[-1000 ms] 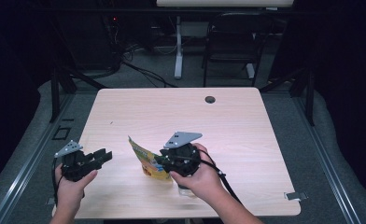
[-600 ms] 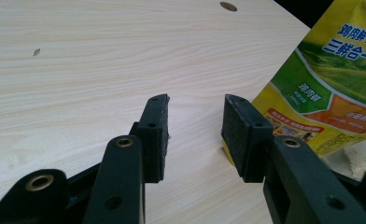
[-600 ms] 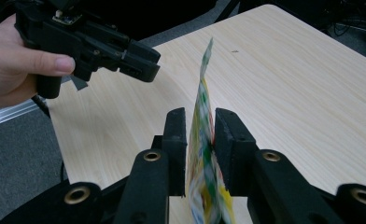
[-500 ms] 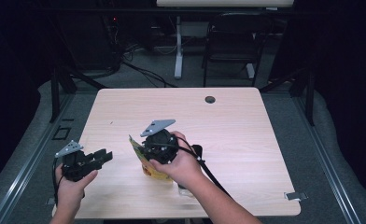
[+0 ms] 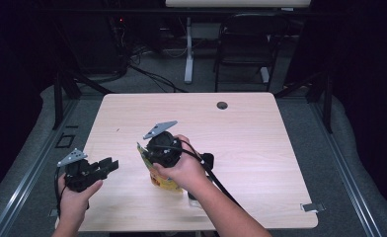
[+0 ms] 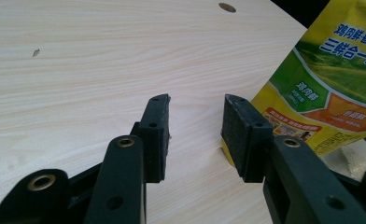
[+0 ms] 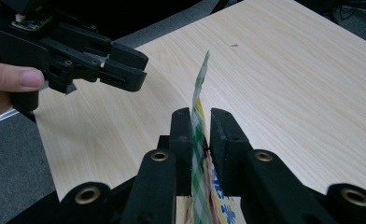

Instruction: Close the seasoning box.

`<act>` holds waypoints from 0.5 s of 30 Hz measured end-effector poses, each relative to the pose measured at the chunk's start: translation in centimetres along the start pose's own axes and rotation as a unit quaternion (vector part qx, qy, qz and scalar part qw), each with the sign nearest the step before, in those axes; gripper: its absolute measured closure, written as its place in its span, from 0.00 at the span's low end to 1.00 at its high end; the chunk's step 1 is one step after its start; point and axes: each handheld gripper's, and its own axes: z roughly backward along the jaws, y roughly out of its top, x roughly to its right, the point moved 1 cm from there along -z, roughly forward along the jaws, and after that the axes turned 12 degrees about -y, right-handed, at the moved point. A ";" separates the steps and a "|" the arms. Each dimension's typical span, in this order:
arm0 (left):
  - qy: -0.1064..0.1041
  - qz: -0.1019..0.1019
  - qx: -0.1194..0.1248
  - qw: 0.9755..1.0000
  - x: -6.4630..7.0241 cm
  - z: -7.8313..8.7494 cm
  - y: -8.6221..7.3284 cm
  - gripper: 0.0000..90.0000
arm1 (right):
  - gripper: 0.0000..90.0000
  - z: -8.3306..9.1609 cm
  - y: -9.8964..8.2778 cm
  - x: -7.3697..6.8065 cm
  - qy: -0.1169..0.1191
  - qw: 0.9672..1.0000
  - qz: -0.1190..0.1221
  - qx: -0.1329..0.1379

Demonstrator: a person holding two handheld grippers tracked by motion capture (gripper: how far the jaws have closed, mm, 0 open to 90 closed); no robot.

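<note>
The yellow-green snack pouch (image 5: 163, 181) stands upright on the desk (image 5: 251, 138), its top edge between the right tongs (image 7: 200, 123), which have just been closing and now pinch it, while the left tongs (image 6: 194, 133) hover spread just beside it.

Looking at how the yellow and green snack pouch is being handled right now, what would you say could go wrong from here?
1. The right gripper has just been closing on only the thin top edge of the yellow and green printed plastic pouch; the pouch could slip or tear there.
2. The left gripper stands open close beside the pouch, nothing between its jaws; it could knock the pouch askew.
3. The pouch sits near the light wooden table front edge and might drop off.
</note>
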 end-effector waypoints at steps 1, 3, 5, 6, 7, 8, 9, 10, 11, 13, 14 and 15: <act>0.001 -0.001 -0.001 1.000 0.0 0.0 0.0 0.69 | 0.89 -0.2 0.0 0.0 0.001 1.000 0.001 -0.002; 0.000 -0.002 -0.003 1.000 0.0 0.0 0.0 0.69 | 0.90 -0.2 0.0 0.0 0.001 1.000 0.002 -0.004; 0.000 0.000 -0.002 1.000 0.0 -0.1 0.0 0.69 | 0.91 -0.4 0.1 -0.1 0.000 1.000 0.001 -0.003; 0.000 0.000 -0.001 1.000 0.0 -0.1 0.0 0.69 | 0.93 -0.4 0.1 -0.1 -0.003 1.000 0.000 -0.002; 0.000 0.000 -0.001 1.000 0.0 -0.1 0.0 0.69 | 0.94 -0.4 0.1 -0.1 -0.003 1.000 0.000 -0.002; -0.001 0.001 -0.002 1.000 0.0 -0.1 0.0 0.69 | 0.96 -0.4 0.2 0.0 -0.004 1.000 0.003 -0.003; -0.002 -0.001 -0.004 1.000 0.0 -0.1 -0.1 0.69 | 0.99 -0.3 0.2 0.0 -0.005 1.000 0.004 -0.004; -0.002 -0.001 -0.004 1.000 0.0 -0.1 -0.1 0.69 | 0.99 -0.3 0.2 0.0 -0.005 1.000 0.004 -0.004; -0.002 -0.002 -0.004 1.000 0.0 -0.1 -0.1 0.69 | 0.99 -0.3 0.2 0.1 -0.008 1.000 0.006 -0.004; -0.002 -0.001 -0.004 1.000 0.1 -0.2 -0.1 0.69 | 1.00 -0.3 0.2 0.1 -0.009 1.000 0.009 -0.006; -0.002 -0.001 -0.005 1.000 0.1 -0.2 -0.1 0.69 | 1.00 -0.3 0.3 0.1 -0.010 1.000 0.011 -0.006; -0.003 -0.001 -0.003 1.000 0.1 -0.2 -0.1 0.69 | 1.00 -0.3 0.2 0.1 -0.012 1.000 0.011 -0.005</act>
